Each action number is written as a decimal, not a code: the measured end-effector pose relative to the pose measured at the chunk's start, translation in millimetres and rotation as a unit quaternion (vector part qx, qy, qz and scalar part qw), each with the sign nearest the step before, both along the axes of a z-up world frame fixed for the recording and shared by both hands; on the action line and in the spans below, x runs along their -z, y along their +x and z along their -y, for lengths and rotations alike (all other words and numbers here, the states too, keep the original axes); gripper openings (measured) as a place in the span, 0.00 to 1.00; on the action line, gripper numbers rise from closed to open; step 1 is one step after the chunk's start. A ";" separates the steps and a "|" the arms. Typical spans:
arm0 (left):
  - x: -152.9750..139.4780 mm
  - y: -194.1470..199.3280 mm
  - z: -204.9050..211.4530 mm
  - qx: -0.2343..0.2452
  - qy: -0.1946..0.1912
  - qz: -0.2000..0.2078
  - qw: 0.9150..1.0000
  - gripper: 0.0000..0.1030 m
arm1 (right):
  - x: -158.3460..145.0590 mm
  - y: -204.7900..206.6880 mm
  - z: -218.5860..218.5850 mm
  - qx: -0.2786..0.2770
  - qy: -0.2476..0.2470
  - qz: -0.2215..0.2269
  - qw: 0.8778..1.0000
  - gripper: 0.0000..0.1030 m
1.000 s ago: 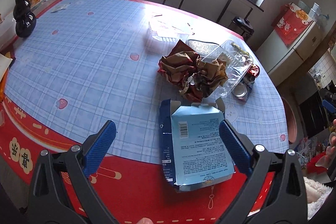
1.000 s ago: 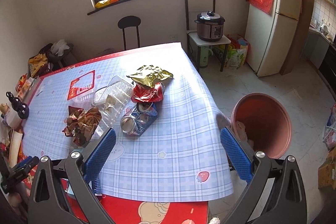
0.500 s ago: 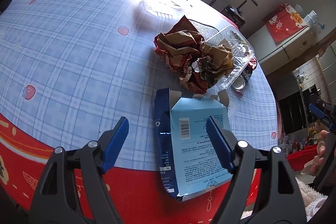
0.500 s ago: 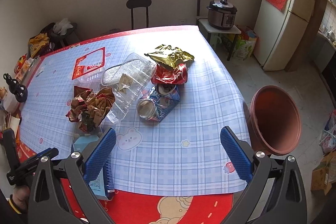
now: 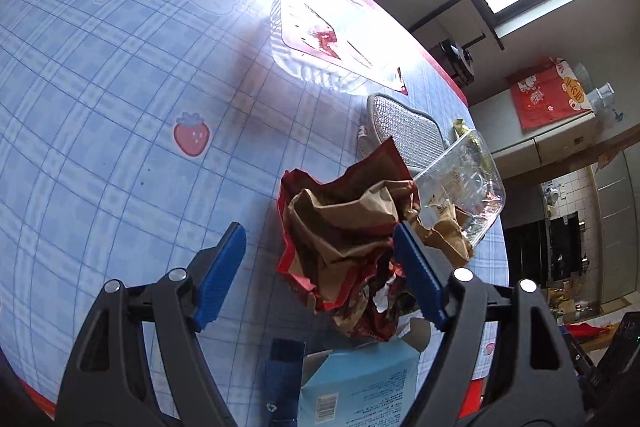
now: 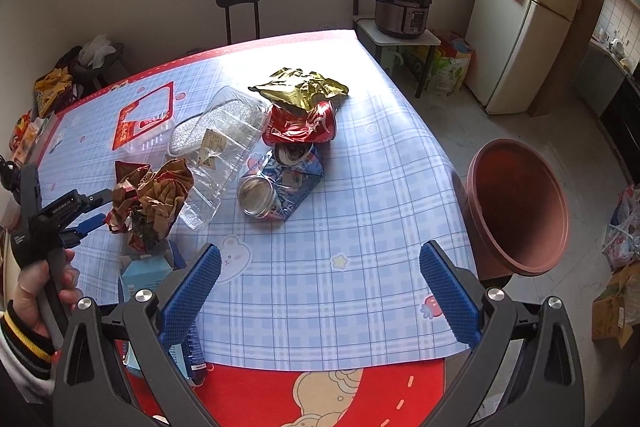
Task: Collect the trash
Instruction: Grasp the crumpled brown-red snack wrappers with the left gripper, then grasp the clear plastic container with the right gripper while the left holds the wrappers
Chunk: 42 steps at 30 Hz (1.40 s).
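Sat crumpled on the blue checked tablecloth [image 5: 120,99], near the front edge just beyond a flattened light-blue cardboard box [image 5: 360,383] — a loose wad of red-and-brown paper wrapping [image 5: 344,239], judged light, soft and springy, best pinched across its bulky middle rather than by a flimsy flap. Straddled by the left gripper [image 5: 320,275], blue pads spread either side — right pad possibly brushing paper, hard to tell. Hung spread and empty over bare cloth: the right gripper [image 6: 320,291].
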State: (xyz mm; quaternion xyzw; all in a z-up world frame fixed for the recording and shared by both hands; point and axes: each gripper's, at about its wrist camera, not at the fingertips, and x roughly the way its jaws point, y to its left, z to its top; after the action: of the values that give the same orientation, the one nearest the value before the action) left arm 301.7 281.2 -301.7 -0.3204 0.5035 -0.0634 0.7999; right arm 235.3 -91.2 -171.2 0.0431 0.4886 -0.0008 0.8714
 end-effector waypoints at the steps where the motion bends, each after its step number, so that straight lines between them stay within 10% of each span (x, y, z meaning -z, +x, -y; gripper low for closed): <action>1: 3.8 4.2 0.4 -0.001 -0.004 -0.004 1.000 0.74 | 2.3 2.2 1.3 0.000 0.001 0.001 1.000 0.95; 16: 23.8 9.9 28.6 0.018 -0.041 -0.012 0.999 0.75 | 35.0 57.1 -21.7 -0.026 0.062 -0.007 0.998 0.95; 24: 20.7 -0.1 31.0 0.009 -0.044 0.002 0.999 0.42 | 35.3 70.1 -48.2 -0.080 0.057 0.015 0.995 0.92; 42: -55.1 -103.2 -88.4 -0.141 0.022 0.105 0.984 0.41 | 106.0 140.8 -74.6 -0.025 0.098 -0.023 0.995 0.65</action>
State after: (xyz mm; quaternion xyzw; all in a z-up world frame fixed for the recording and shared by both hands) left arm 198.5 369.6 -246.6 -0.3622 0.3675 0.0282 0.8561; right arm 376.1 -16.6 -277.2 0.1161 0.5067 0.0677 0.8516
